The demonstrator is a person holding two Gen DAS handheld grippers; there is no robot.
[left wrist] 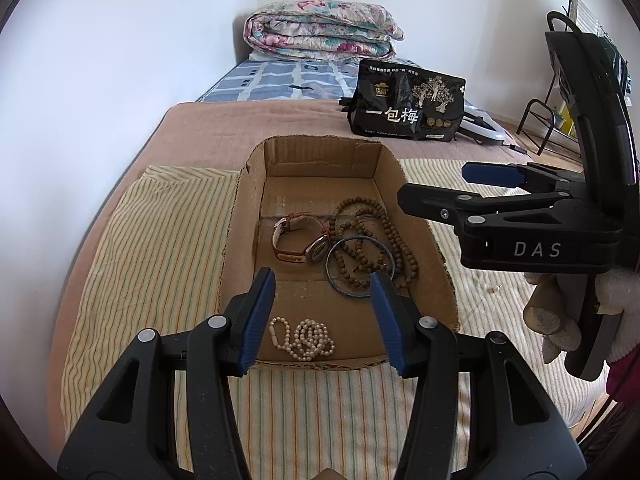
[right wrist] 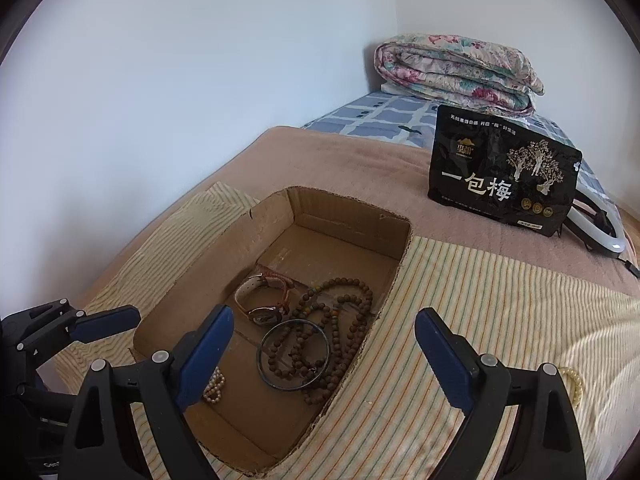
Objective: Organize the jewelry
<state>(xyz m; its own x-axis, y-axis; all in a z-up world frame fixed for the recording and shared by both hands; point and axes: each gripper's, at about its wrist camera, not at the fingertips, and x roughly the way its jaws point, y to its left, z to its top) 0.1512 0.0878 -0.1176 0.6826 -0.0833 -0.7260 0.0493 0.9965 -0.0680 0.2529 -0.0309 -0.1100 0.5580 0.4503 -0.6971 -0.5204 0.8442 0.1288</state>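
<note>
A bed point(right wrist: 320, 168) under a tan blanket carried a striped cloth point(right wrist: 480, 300) near, with a cardboard box point(right wrist: 396, 264) on it; far right stood a black snack bag point(right wrist: 504, 184), a folded floral quilt point(right wrist: 456, 72) beyond

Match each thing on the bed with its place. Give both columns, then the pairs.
Things:
1. pearl strand
2. watch
3. snack bag
4. folded quilt

Places:
A. at the far corner of the bed
B. on the brown blanket, outside the cardboard box
C. in the box by its near wall
D. in the box, left of the brown beads

Pairs: 1-C, 2-D, 3-B, 4-A
</note>
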